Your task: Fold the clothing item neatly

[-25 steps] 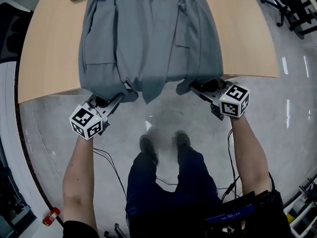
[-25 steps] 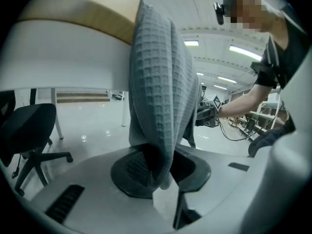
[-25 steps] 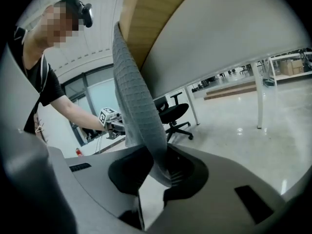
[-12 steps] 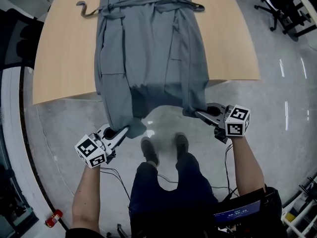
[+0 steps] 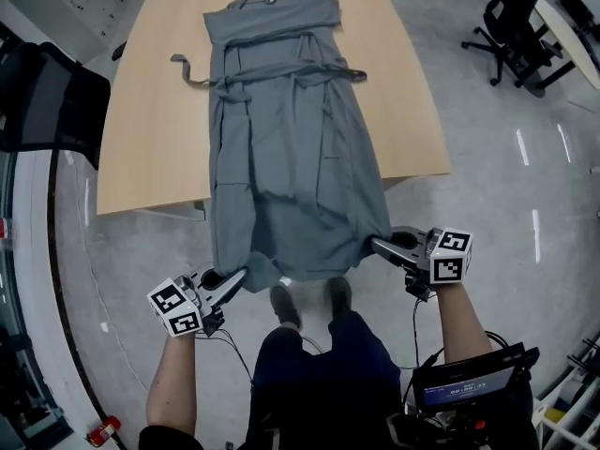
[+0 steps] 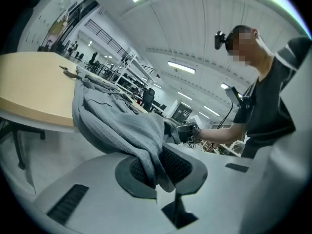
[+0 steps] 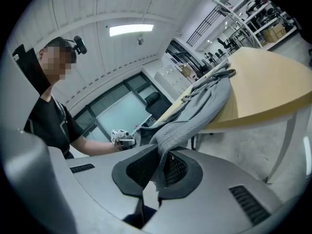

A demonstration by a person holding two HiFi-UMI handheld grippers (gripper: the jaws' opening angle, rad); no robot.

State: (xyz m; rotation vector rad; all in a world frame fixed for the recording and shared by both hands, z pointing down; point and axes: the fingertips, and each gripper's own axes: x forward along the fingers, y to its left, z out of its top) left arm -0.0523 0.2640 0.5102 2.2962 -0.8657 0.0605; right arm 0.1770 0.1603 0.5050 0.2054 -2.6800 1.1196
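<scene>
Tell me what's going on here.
A person stands at the near edge of a wooden table with a hand-held gripper in each hand. The left hand-held gripper and the right hand-held gripper are each shut on a bottom corner of a grey belted garment. The garment lies lengthwise on the table, its lower end hanging past the near edge and held out between the two. No fold has been made yet.
</scene>
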